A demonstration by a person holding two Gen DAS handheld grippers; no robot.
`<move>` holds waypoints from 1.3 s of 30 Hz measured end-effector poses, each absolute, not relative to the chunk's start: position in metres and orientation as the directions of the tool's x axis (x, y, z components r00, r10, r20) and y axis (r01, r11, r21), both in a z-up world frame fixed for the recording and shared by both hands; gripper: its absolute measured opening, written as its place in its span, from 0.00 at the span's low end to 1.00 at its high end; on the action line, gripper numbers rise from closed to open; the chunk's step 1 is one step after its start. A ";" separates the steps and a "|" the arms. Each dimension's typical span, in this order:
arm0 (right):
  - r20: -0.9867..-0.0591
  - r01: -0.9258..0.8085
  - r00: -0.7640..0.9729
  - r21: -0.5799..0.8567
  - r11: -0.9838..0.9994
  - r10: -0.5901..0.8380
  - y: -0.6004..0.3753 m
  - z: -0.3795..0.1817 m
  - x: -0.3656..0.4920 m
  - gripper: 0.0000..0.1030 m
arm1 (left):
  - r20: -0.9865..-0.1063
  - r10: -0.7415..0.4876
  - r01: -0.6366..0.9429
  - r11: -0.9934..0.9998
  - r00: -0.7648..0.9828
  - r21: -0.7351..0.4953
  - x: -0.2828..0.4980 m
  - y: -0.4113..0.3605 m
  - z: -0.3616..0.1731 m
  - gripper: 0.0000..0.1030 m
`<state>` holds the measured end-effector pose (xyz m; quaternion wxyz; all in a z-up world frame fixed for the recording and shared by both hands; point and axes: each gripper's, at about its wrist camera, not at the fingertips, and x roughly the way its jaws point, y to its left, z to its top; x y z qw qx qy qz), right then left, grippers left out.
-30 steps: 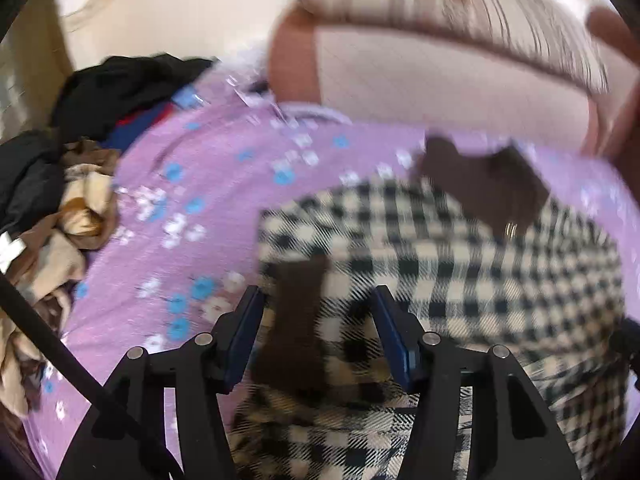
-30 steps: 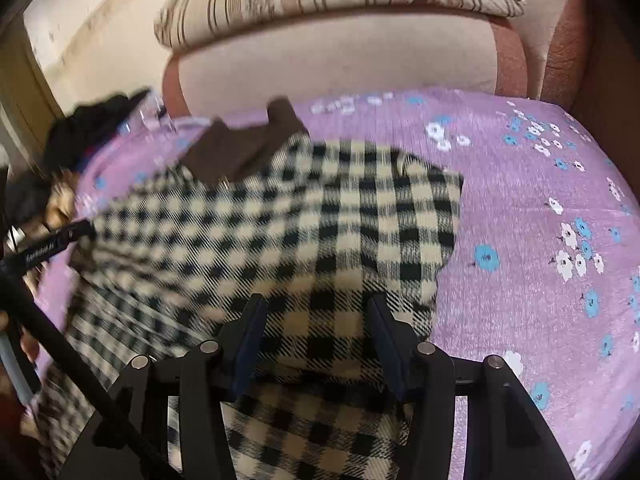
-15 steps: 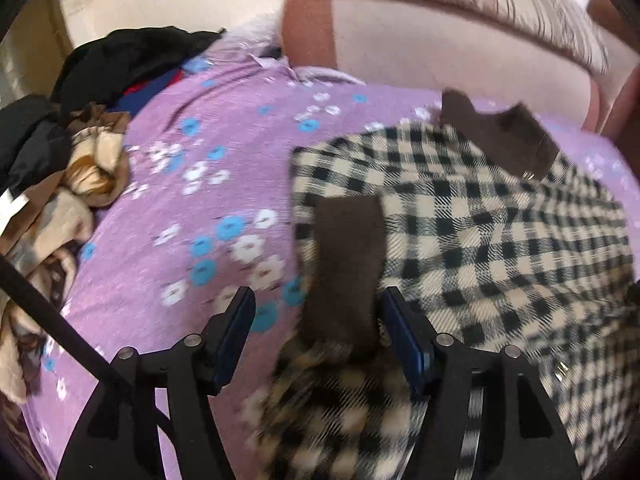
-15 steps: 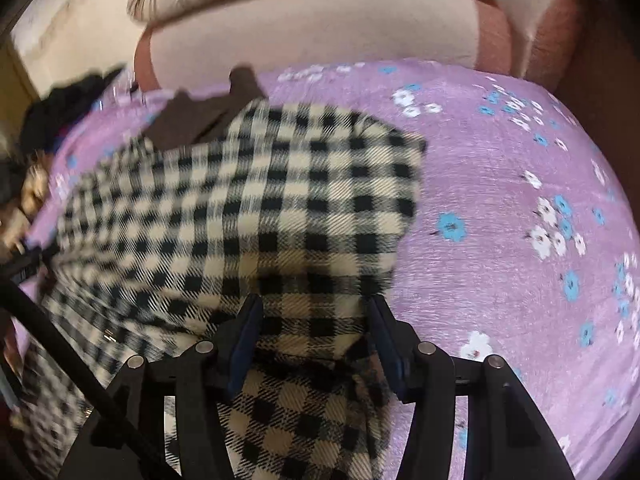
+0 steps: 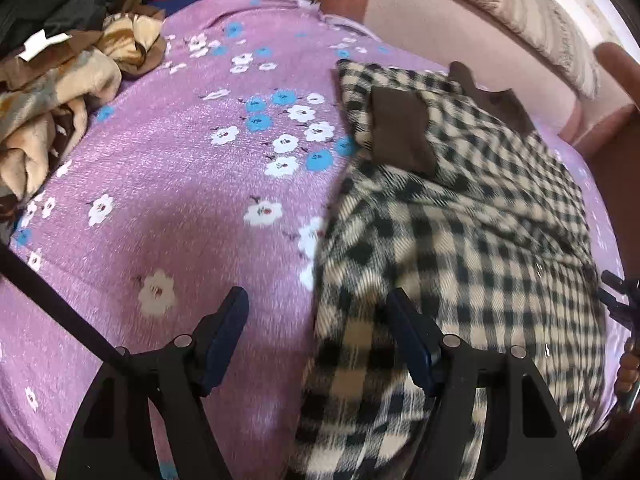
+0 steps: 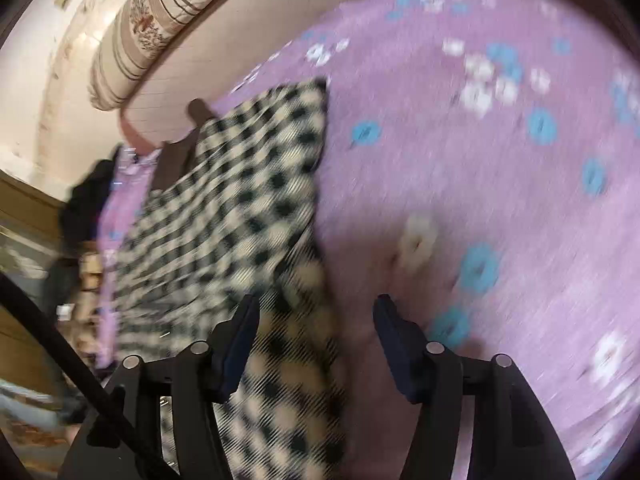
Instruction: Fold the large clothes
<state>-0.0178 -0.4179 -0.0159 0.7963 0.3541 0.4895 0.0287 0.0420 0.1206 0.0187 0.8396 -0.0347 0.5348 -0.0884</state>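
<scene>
L gripper [image 5: 316, 336] jaws spread wide, nothing between them, just bedsheet [image 5: 180, 184] under the gap. Checked coat [image 5: 460, 248] lies flat on the sheet, ahead and to the R of the L tongs; its near L edge runs past the inner side of the R finger [image 5: 412, 340], can't tell if touching. Long axis runs away from the tongs toward the headboard [image 5: 460, 28], slightly slanted R. Brown collar [image 5: 496, 100] at the far end, so top of the garment points at the headboard, hem end toward the camera. Brown cuff [image 5: 400, 128] sits on top of the check fabric, far-L part, sleeve folded in over the body. Striped pillow [image 5: 520, 4] on top of the headboard. Clothes pile [image 5: 60, 80] far L of the L tongs, well apart from the coat

R gripper [image 6: 316, 332] also spread, empty. R view heavily blurred and rolled. Coat [image 6: 224, 216] here is ahead-L of the tongs, its R edge passes by the L finger [image 6: 240, 336] and dips into the gap's L side; sheet [image 6: 500, 168] fills the rest. Collar [image 6: 176, 156] at the far end again, next to the headboard [image 6: 180, 88]; axis same, near-to-far
</scene>
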 end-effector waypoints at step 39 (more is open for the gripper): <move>-0.610 0.184 0.470 0.774 0.605 0.638 -0.271 -0.035 -0.228 0.51 | -0.806 -0.486 0.217 0.873 0.338 -0.436 -0.163 0.145 0.013 0.47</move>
